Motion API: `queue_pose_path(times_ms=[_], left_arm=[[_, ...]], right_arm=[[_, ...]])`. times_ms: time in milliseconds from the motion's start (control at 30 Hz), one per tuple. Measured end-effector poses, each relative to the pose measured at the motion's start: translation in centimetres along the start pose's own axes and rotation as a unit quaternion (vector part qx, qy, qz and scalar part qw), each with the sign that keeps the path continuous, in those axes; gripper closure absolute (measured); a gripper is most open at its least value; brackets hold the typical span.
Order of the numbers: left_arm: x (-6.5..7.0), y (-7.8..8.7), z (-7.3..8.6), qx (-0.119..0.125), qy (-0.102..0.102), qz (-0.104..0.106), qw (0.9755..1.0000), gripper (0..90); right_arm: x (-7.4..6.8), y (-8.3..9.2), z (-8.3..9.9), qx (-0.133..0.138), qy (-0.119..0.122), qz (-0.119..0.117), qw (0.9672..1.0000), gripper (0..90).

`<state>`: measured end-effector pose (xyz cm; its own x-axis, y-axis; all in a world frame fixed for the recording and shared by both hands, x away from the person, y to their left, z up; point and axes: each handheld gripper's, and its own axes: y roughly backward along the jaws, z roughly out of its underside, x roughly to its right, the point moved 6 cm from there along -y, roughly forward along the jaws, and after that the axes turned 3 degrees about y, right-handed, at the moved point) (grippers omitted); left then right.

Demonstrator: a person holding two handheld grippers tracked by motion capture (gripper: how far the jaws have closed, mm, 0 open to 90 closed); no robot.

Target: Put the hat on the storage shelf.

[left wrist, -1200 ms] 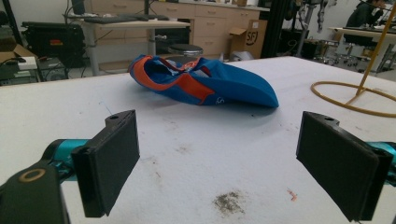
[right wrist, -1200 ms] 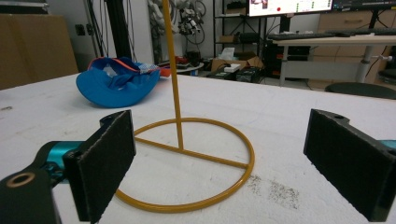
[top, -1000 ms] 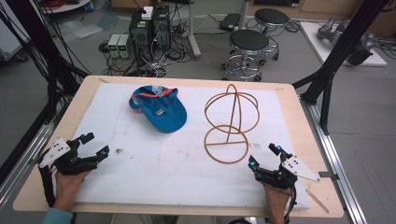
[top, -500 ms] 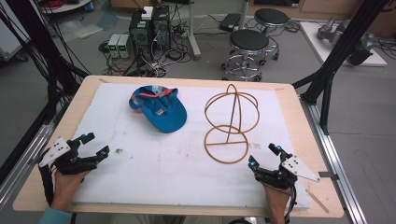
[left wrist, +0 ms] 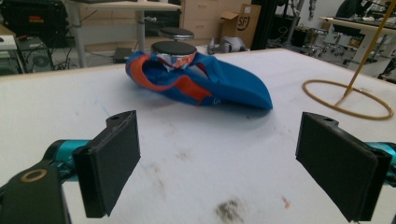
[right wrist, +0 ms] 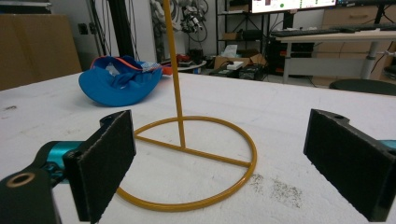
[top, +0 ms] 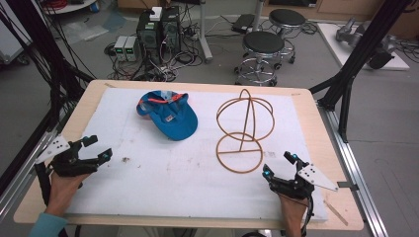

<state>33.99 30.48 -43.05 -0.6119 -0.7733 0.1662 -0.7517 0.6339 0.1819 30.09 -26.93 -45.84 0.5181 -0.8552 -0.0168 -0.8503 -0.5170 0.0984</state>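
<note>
Between the two tongs lies a wide stretch of white surface (top: pixel 163 182) with some small dark smudges on it. One left tongs (top: pixel 96 149) sits at the near left edge, and one right tongs (top: pixel 280 165) sits at the near right edge. Both are released, with their black pads spread wide apart and nothing between them.

Ahead of the left tongs, and a bit toward the right tongs, lies one blue cap (top: pixel 169 114). It has orange trim and lies upside down, well apart from both tongs. A small light mark shows on the blue cloth in the left gripper view, but it is too small to read.

Just in front of the right tongs stands one orange wire hat stand (top: pixel 244 129). Its flat ring base is near the right tongs but not touching them. A thin post goes up from the ring to a round wire ball shape on top.
</note>
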Motion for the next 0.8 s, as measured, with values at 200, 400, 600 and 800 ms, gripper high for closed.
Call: queue_pose_path(times_ms=[200,400,600,800], left_arm=[[-0.2,-0.8,-3.3,-0.013,-0.023,0.008,0.9996,14.1],[-0.6,-2.3,-5.4,-0.046,-0.042,0.017,0.9979,14.8],[-1.2,-4.9,-7.8,-0.079,-0.062,0.024,0.9946,14.9],[-1.4,-7.8,-10.0,-0.097,-0.077,0.039,0.9916,16.4]], right_arm=[[0.0,0.0,0.0,-0.001,-0.001,0.0,1.0,8.0],[0.0,0.0,0.0,-0.001,-0.003,-0.001,1.0,8.0],[0.1,0.0,0.0,-0.001,-0.005,-0.001,1.0,8.0],[0.1,-0.1,0.0,-0.003,-0.009,-0.003,0.9999,8.0]])
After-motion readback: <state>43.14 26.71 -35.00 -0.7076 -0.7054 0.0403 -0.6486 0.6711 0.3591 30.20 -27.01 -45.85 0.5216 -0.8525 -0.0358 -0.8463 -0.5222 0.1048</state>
